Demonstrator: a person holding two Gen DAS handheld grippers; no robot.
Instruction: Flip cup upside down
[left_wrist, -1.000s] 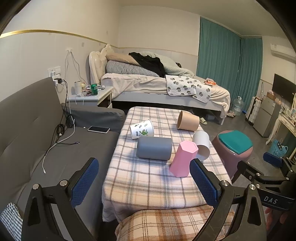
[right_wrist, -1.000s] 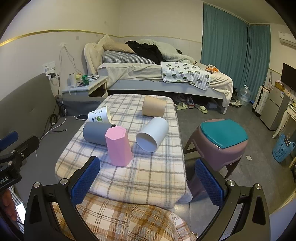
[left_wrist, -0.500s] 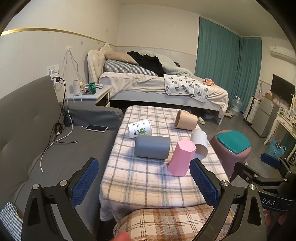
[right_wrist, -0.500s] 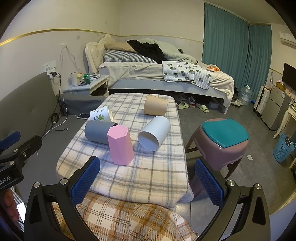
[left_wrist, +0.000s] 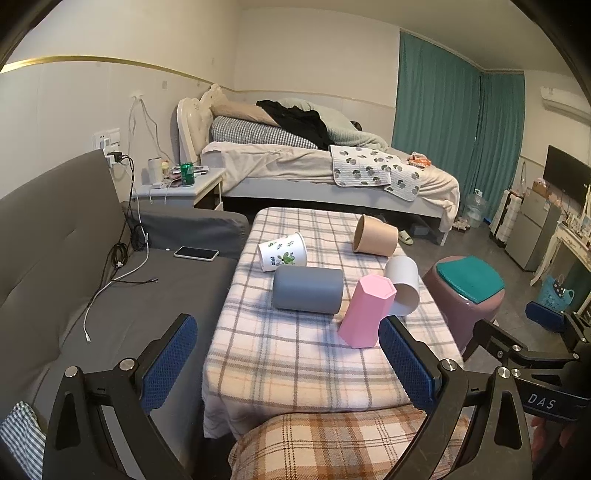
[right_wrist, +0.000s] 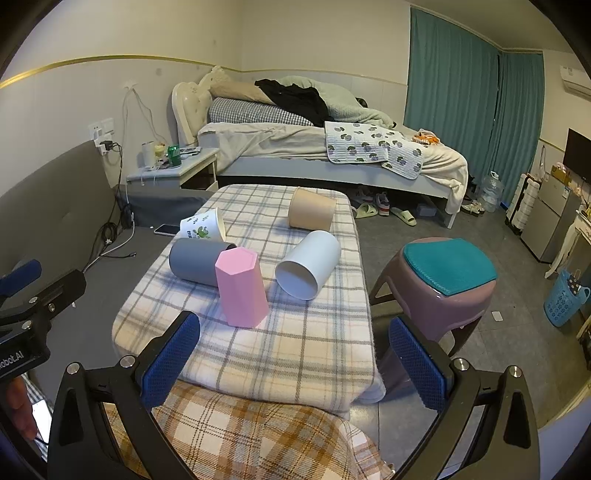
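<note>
Several cups are on a plaid-covered table (left_wrist: 295, 362) (right_wrist: 295, 350). A pink hexagonal cup (left_wrist: 365, 312) (right_wrist: 242, 293) stands upside down near the front. A grey cup (left_wrist: 306, 290) (right_wrist: 195, 262), a white cup (left_wrist: 404, 288) (right_wrist: 308, 264), a tan cup (left_wrist: 375, 236) (right_wrist: 312, 214) and a white printed cup (left_wrist: 282, 251) (right_wrist: 203, 227) lie on their sides. My left gripper (left_wrist: 288, 363) and right gripper (right_wrist: 295, 362) are both open and empty, held back from the table's near edge.
A grey sofa (left_wrist: 55, 258) with a phone (left_wrist: 195, 253) and cables lies left of the table. A purple stool with a teal cushion (right_wrist: 443, 280) stands right. A bed (right_wrist: 332, 147) and nightstand (right_wrist: 173, 166) are behind. A plaid cushion (right_wrist: 258, 435) is below the grippers.
Both views have drifted slightly; the grippers stay open and back from the table. The cups have not moved.
</note>
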